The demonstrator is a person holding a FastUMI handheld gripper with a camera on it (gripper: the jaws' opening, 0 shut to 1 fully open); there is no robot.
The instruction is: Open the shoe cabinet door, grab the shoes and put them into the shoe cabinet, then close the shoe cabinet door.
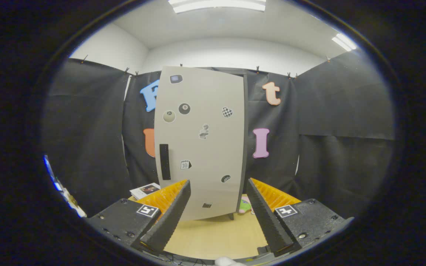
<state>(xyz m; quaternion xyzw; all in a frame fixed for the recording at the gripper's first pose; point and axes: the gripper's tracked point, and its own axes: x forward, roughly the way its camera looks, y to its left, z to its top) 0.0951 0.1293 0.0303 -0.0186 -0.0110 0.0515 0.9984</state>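
Note:
The shoe cabinet (202, 144) stands upright on the wooden table, straight ahead beyond my fingers. Its pale door carries several stickers and looks shut, with a dark vertical handle (164, 161) on its left side. My gripper (218, 183) is open, fingers wide apart with nothing between them, held back from the door. The handle lies just above and beyond the left fingertip (185, 186). A small pink and green thing (245, 205), perhaps a shoe, peeks out at the cabinet's right foot near the right finger.
The wooden tabletop (216, 232) stretches between my fingers up to the cabinet. A booklet or flat box (145, 190) lies on the table left of the cabinet. Black cloth walls close in behind and on both sides.

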